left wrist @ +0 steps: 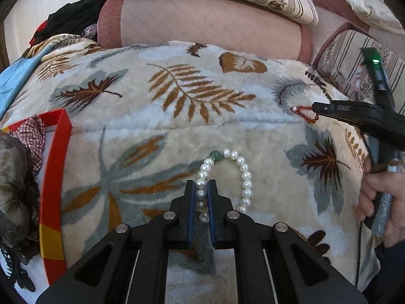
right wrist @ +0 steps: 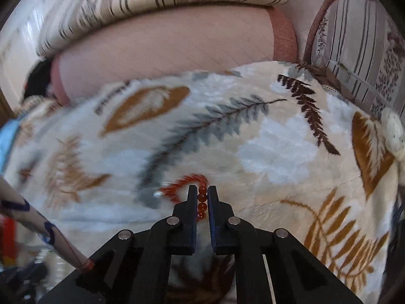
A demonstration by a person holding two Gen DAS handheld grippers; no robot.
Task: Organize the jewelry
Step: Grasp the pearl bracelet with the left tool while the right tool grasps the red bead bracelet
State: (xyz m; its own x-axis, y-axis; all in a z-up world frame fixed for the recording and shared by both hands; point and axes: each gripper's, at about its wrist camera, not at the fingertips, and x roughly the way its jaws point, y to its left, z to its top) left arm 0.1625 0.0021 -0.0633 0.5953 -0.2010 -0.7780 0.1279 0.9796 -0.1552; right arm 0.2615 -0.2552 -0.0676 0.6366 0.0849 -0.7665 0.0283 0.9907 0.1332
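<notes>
A white pearl bracelet [left wrist: 244,177] with one green bead [left wrist: 215,155] lies looped on the leaf-patterned blanket [left wrist: 177,131]. My left gripper [left wrist: 201,186] is shut on one side of the bracelet, with pearls between its fingers. A red bead bracelet [right wrist: 186,186] hangs from my right gripper [right wrist: 202,190], which is shut on its beads just above the blanket. In the left wrist view the right gripper [left wrist: 316,107] is at the right with the red bead bracelet [left wrist: 302,114] dangling at its tip.
A red tray [left wrist: 54,177] with checked cloth and dark items stands at the left edge. Pink and striped cushions [left wrist: 202,17] lie behind the blanket. A white lace item [right wrist: 392,131] lies at the right in the right wrist view.
</notes>
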